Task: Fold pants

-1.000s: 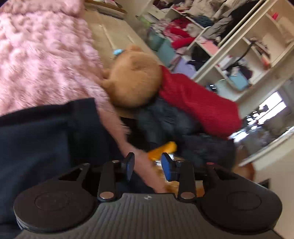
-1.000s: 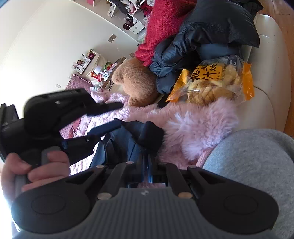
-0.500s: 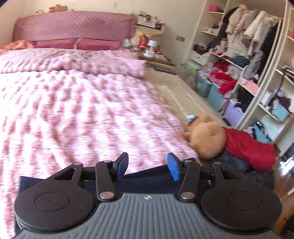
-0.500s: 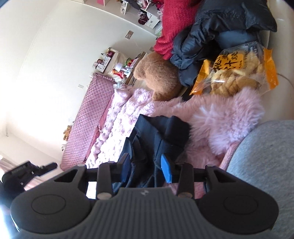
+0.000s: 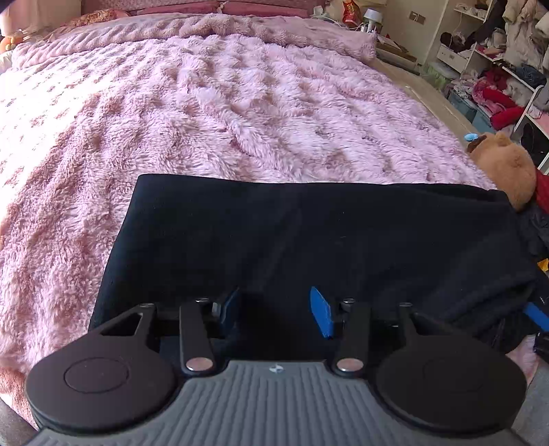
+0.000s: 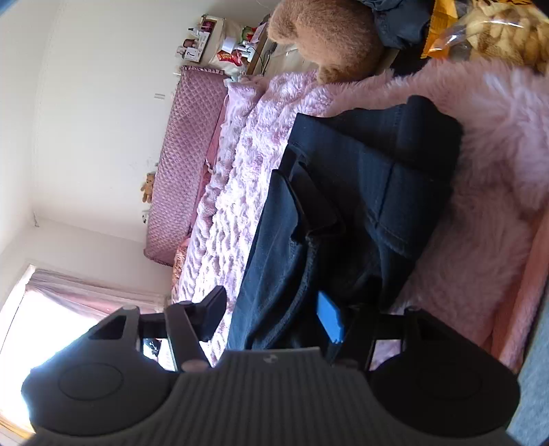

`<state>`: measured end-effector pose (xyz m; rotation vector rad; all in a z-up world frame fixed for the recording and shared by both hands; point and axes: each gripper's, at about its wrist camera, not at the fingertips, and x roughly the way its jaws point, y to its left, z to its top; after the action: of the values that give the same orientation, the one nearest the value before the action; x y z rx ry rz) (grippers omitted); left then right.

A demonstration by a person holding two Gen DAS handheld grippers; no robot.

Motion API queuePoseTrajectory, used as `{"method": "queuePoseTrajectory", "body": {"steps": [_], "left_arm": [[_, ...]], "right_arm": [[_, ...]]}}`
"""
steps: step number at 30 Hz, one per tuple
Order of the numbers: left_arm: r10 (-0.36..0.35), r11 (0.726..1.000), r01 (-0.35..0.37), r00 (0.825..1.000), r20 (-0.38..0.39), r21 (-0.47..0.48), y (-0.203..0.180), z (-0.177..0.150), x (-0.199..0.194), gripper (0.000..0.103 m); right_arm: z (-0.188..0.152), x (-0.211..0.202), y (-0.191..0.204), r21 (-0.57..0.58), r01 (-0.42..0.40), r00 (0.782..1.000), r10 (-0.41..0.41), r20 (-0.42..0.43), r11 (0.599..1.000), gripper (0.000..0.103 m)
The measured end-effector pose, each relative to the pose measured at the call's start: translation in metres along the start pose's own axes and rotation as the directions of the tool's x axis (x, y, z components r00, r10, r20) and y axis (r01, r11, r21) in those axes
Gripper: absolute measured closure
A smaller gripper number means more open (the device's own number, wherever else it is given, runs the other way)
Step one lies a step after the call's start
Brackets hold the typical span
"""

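On the pink fluffy blanket (image 5: pixel 212 113) covering the bed, dark pants (image 5: pixel 308 240) lie folded into a wide flat rectangle near the blanket's foot end. Left gripper (image 5: pixel 276 314) hangs over the near edge of the pants, jaws apart, blue pads clear of the cloth, nothing pinched; its jaws have just been opening and eased back slightly. Right gripper (image 6: pixel 274 319) sits at the end of the pants (image 6: pixel 360 192) where layered edges and seams show; its jaws have just been opening, stand wide apart, cloth edge lies between them but pads not pressing on it. Brown teddy bear (image 5: pixel 504 168) lies just off the blanket's far-right corner, touching the corner of the pants in the left view. Same bear (image 6: pixel 326 37) sits above the blanket in the right view, with a snack bag (image 6: pixel 487 31) beside it. Quilted pink headboard (image 6: pixel 185 161) stands at the blanket's far end. Shelves with clothes (image 5: pixel 497 61) stand well apart from the blanket, to its right.
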<state>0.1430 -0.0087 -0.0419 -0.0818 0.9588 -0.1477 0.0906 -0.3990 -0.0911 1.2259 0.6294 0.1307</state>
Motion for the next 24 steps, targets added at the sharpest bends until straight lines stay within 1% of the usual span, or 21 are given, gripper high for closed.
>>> {"method": "queuePoseTrajectory", "body": {"steps": [2, 3, 4, 5, 6, 7, 8, 9, 11, 13, 15, 17, 20, 22, 23, 24], "left_arm": [[-0.003, 1.0, 0.004, 1.0, 0.031, -0.004, -0.001, -0.004, 0.0, 0.048], [-0.002, 1.0, 0.002, 0.999, 0.037, 0.001, 0.0, -0.006, 0.001, 0.048], [0.001, 1.0, -0.001, 0.999, 0.036, 0.008, -0.001, -0.007, 0.001, 0.048], [0.004, 1.0, -0.004, 0.999, 0.036, 0.011, -0.001, -0.008, 0.0, 0.048], [0.007, 1.0, -0.007, 0.999, 0.032, 0.009, -0.001, -0.007, 0.0, 0.048], [0.009, 1.0, -0.009, 1.0, 0.028, 0.004, -0.002, -0.008, -0.001, 0.048], [0.013, 1.0, -0.013, 1.0, 0.025, 0.002, -0.003, -0.007, -0.001, 0.048], [0.016, 1.0, -0.016, 1.0, 0.025, 0.004, -0.004, -0.008, -0.002, 0.047], [0.026, 1.0, -0.026, 0.999, 0.024, 0.016, -0.005, -0.009, 0.001, 0.047], [0.041, 0.999, -0.042, 0.999, 0.021, 0.029, -0.007, -0.007, 0.003, 0.047], [0.053, 0.998, -0.054, 0.998, 0.02, 0.036, -0.009, -0.007, 0.002, 0.046], [0.061, 0.997, -0.061, 0.998, 0.021, 0.036, -0.01, -0.007, 0.002, 0.046], [0.067, 0.997, -0.068, 0.998, 0.022, 0.042, -0.011, -0.008, 0.002, 0.046], [0.073, 0.996, -0.074, 0.997, 0.019, 0.049, -0.01, -0.008, 0.001, 0.046], [0.079, 0.996, -0.079, 0.997, 0.016, 0.048, -0.01, -0.008, 0.001, 0.046], [0.08, 0.996, -0.08, 0.997, 0.012, 0.046, -0.01, -0.008, 0.001, 0.046]], "right_arm": [[0.003, 0.007, 0.001, -0.002, -0.007, 1.0, 0.007, 0.003, 1.0, 0.047], [0.005, 0.01, 0.002, 0.006, -0.003, 1.0, 0.003, 0.003, 1.0, 0.049], [0.006, 0.013, 0.003, 0.008, 0.012, 1.0, -0.013, 0.007, 1.0, 0.06], [0.006, 0.014, 0.003, 0.006, 0.036, 0.999, -0.036, 0.017, 0.999, 0.067], [0.006, 0.015, 0.005, -0.005, 0.073, 0.997, -0.073, 0.026, 0.997, 0.084], [0.005, 0.014, 0.005, -0.01, 0.108, 0.994, -0.107, 0.036, 0.994, 0.094], [0.005, 0.013, 0.004, -0.01, 0.12, 0.992, -0.119, 0.035, 0.993, 0.097], [0.006, 0.012, 0.004, -0.008, 0.106, 0.994, -0.106, 0.034, 0.994, 0.103], [0.01, 0.005, 0.004, 0.001, 0.071, 0.997, -0.071, 0.043, 0.997, 0.103], [0.018, 0.0, 0.008, -0.017, 0.057, 0.998, -0.057, 0.021, 0.998, 0.103], [0.027, -0.005, 0.017, -0.06, 0.076, 0.997, -0.076, -0.004, 0.995, 0.103], [0.037, -0.011, 0.024, -0.096, 0.096, 0.995, -0.097, -0.006, 0.991, 0.103], [0.052, -0.017, 0.024, -0.086, 0.124, 0.992, -0.125, -0.004, 0.989, 0.103], [0.059, -0.026, 0.024, -0.099, 0.153, 0.988, -0.152, 0.025, 0.983, 0.103], [0.062, -0.034, 0.022, -0.103, 0.158, 0.987, -0.154, 0.051, 0.982, 0.103], [0.065, -0.041, 0.02, -0.103, 0.187, 0.98, -0.178, 0.089, 0.977, 0.103]]}}
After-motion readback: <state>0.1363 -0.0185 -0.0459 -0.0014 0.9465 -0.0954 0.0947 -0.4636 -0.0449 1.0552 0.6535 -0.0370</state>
